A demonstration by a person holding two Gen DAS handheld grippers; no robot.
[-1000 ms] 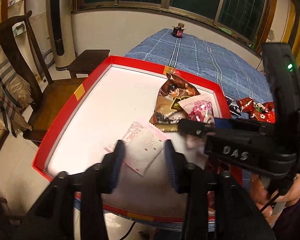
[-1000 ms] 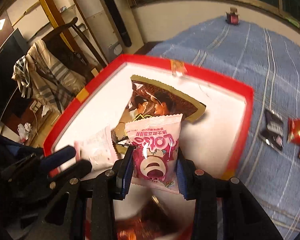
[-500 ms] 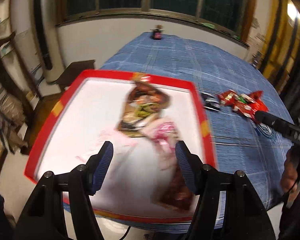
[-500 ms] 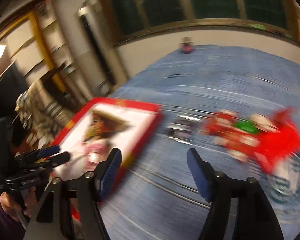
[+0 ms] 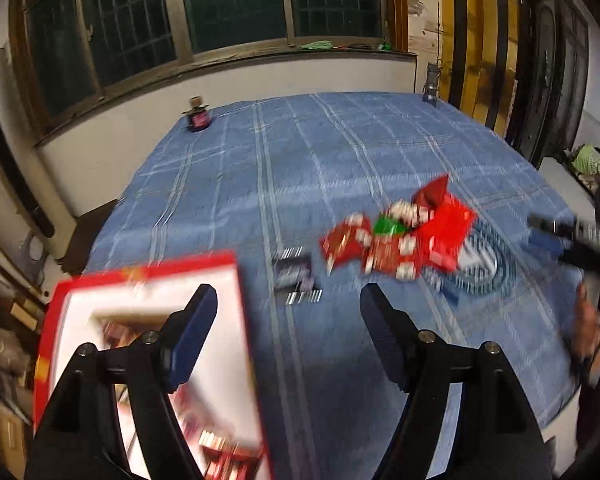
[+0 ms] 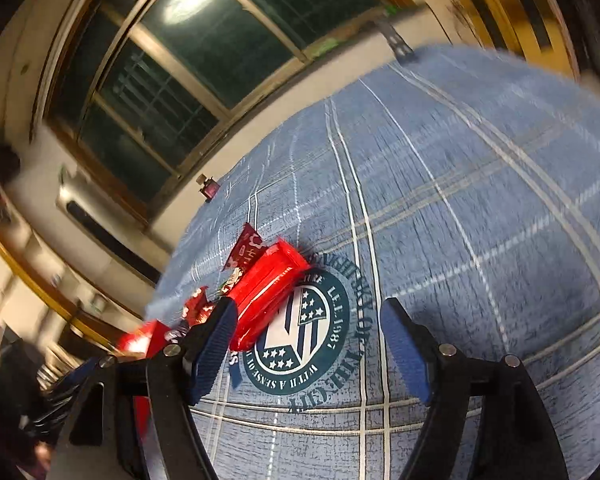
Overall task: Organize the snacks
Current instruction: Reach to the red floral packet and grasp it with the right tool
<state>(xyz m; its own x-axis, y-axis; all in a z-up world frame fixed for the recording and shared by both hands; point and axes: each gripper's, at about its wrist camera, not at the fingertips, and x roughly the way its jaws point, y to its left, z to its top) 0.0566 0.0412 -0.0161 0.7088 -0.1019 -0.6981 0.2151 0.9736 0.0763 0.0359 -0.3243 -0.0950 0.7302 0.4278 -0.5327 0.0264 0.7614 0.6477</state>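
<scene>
Both grippers are empty with their jaws spread wide, which suits a reach for the next snack. The left gripper hangs above the blue checked tablecloth, its left finger over the right edge of the red box, whose white floor already holds several packets, though blur makes them hard to tell apart. Ahead of it lies a small dark packet flat on the cloth just beside the box, and beyond that a loose heap of red snack packets, some overlapping, near a round printed emblem. The right gripper is tilted and low over that same emblem, released, with a shiny red packet lying just ahead of its left finger and partly outside the gap, so it probably needs to shift left before closing. Smaller red packets sit behind it. A little jar stands at the far table edge, well apart. Judging by the layout, the job is partway done: some snacks are boxed, the red heap and the dark packet remain on the cloth.
</scene>
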